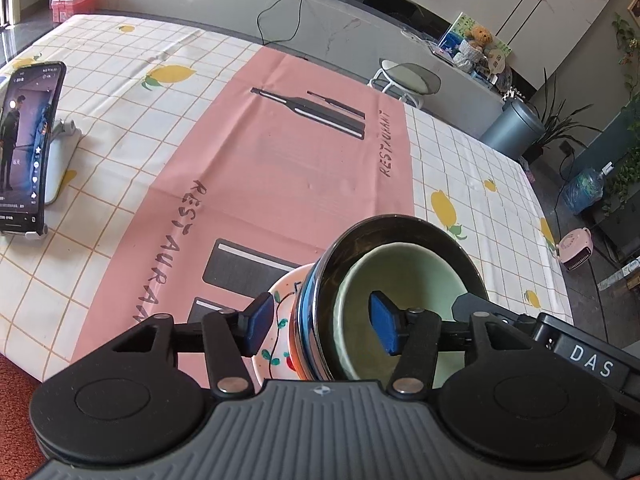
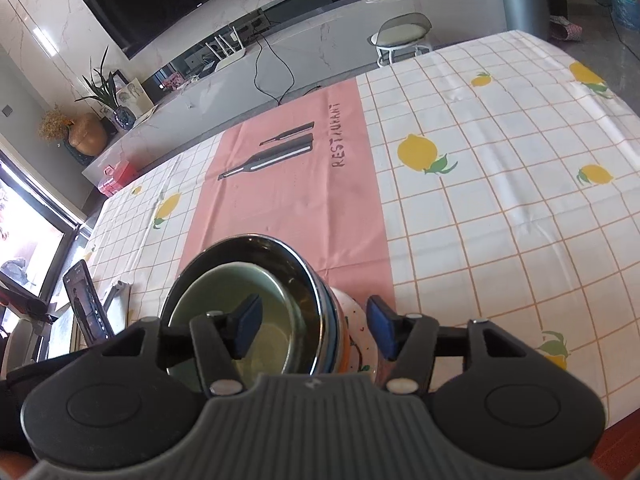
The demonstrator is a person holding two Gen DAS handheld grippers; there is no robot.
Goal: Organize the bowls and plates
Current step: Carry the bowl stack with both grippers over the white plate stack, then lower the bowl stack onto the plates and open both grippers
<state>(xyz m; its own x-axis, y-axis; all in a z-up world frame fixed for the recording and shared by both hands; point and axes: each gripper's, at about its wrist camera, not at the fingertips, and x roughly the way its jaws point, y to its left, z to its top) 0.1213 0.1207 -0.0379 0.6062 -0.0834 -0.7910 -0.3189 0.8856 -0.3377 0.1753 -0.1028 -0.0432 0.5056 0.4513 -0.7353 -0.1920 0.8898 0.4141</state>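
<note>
A pale green bowl sits nested inside a dark, glossy-rimmed bowl, and both rest on a white plate painted with small leaves and red fruit; the stack stands at the near end of the pink placemat, at about 5 o'clock in the left wrist view and 7 o'clock in the right wrist view. The left gripper straddles the stack's left wall, one blue pad outside over the plate and the other inside the green bowl, jaws released and pressing on nothing. The right gripper does the same on the opposite wall, one pad inside the green bowl, the other outside by the plate, likewise loose. The placemat lies on a lemon-print checked tablecloth. At 9 o'clock in the left view a phone leans lit on its stand.
</note>
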